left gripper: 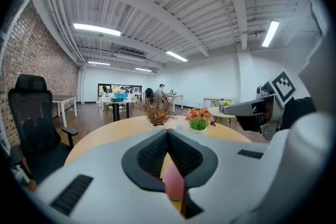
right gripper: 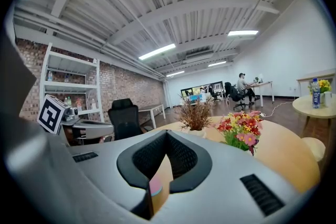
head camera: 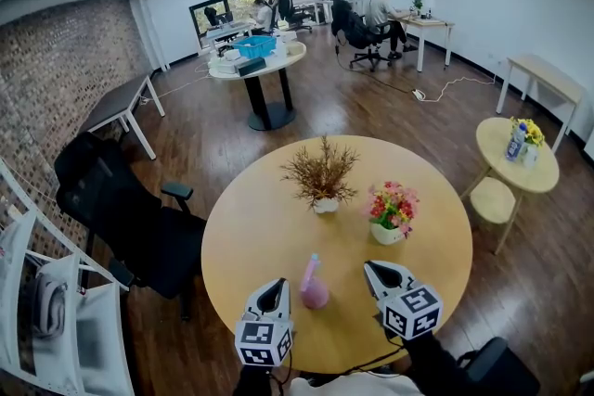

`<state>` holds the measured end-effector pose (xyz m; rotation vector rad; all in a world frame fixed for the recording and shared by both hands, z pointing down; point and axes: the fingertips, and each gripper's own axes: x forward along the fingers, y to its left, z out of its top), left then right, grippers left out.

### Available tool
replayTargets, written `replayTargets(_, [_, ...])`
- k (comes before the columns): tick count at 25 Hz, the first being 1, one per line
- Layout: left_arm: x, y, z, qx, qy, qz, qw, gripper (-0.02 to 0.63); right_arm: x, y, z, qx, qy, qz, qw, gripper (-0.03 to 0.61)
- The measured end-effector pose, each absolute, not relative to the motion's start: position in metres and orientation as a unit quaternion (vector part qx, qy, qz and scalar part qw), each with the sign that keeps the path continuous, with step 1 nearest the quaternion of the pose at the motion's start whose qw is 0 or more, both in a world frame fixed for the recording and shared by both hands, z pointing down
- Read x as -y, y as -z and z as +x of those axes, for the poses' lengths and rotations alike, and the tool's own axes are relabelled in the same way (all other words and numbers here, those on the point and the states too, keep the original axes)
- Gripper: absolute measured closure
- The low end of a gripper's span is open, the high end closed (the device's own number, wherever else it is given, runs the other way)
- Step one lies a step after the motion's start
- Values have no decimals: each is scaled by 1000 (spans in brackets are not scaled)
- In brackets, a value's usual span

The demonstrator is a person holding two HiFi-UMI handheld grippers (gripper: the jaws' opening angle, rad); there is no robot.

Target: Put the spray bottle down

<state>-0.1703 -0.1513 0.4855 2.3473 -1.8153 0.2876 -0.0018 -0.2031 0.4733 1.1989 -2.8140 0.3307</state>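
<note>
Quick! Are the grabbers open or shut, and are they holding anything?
Left gripper: closed, holding nothing.
Right gripper: closed, holding nothing.
The pink spray bottle stands on the table between them.

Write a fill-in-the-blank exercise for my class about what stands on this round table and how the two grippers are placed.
1. The spray bottle standing on the round table is ____ in colour.
2. Neither the left gripper nor the right gripper holds it; both have their jaws ____.
3. In the head view, the pot of colourful flowers stands to the ____ of the dried plant.

Missing words: pink; shut; right
</note>
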Motion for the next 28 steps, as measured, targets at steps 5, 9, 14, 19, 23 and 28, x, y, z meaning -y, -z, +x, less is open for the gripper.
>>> replayTargets(5, [152,-488,-172,605,-99,786,82,621,204,-474,-6,916,-106,386,33,606])
replayTargets(9, [152,-490,-172,606,-101,785,82,621,204,-478,-5,915,-106,387,34,606])
replayTargets(14, [153,-492,-171,604,-103,786,83,621,206,-478,-5,915,-106,387,33,606])
replayTargets(19, [151,-492,-171,605,-106,785,83,621,204,-477,-6,916,-105,387,34,606])
replayTargets(23, [150,-493,-171,604,-106,785,83,621,203,-478,-6,915,-105,387,34,606])
replayTargets(28, [151,-493,-169,604,-107,785,85,621,203,-478,-3,915,-107,387,35,606])
